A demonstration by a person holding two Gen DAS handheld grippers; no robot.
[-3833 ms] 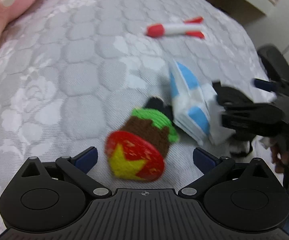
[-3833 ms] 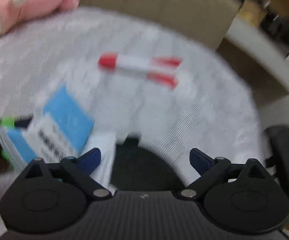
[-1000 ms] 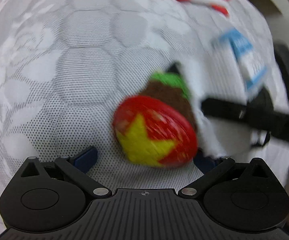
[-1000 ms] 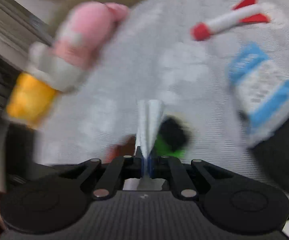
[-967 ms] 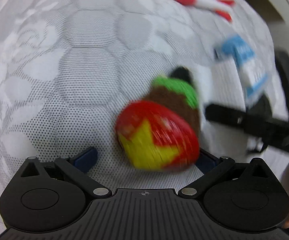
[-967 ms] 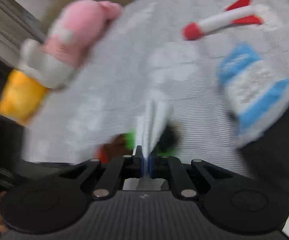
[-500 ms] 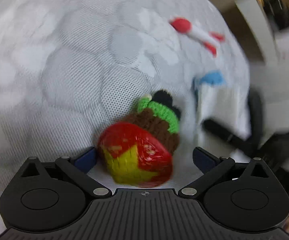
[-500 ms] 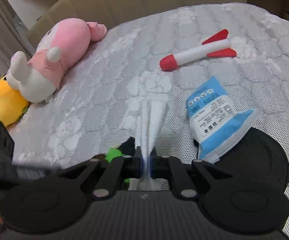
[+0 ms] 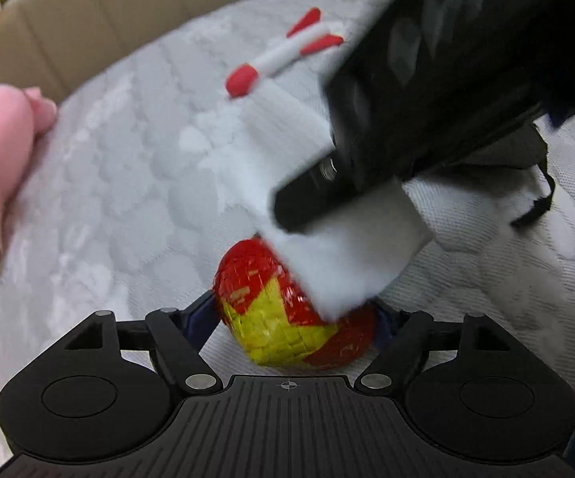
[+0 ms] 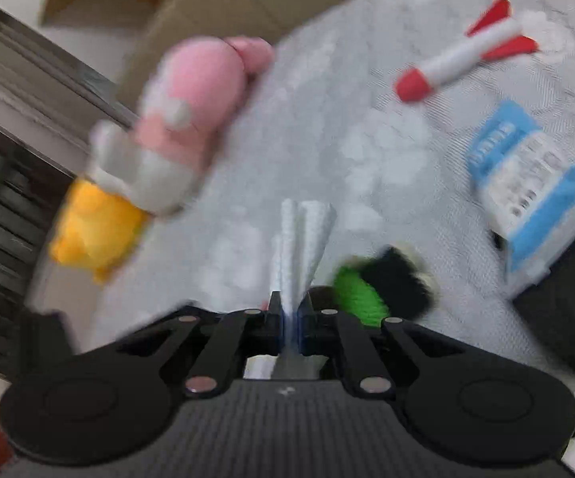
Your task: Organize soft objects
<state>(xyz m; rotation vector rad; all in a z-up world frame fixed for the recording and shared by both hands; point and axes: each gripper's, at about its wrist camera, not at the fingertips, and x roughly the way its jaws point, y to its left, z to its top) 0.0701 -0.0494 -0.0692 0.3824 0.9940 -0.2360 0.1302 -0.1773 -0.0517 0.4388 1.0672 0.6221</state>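
Inspected both wrist views; blur noted in each.

Step in hand, as judged: gathering two soft items at once, one per gripper. Found the left gripper (image 9: pixel 293 316) closed in on the knitted toy (image 9: pixel 271 318), with a blue pad pressed to each flank, at 9 and 3 o'clock of the toy. Found the toy's red face with yellow star turned toward the camera, seated low between the fingers at 6 o'clock of the left view. Could not tell whether lifted or resting on the mattress (image 9: pixel 128 167).

Found the right gripper (image 10: pixel 289 318) clenched on a folded white tissue (image 10: pixel 303 243), with the tissue standing out past the fingertips toward 12 o'clock. In the left view, saw the same tissue (image 9: pixel 347 263) draped over the toy's upper right edge, at about 1 o'clock of it, touching or nearly so. Saw the toy's green and black end (image 10: pixel 371 283) just beside the right fingertips, at 2 o'clock.

Elsewhere on the mattress: rocket toy (image 10: pixel 462 59) at 1 o'clock, blue and white packet (image 10: pixel 526 183) at 3 o'clock, pink plush (image 10: pixel 192 95) with yellow plush (image 10: pixel 92 227) at 10 o'clock, all well apart from both grippers.

Next move, as judged: calls for keeping both grips firm and parting tissue from toy so as not to snag. Destination for either item not shown.
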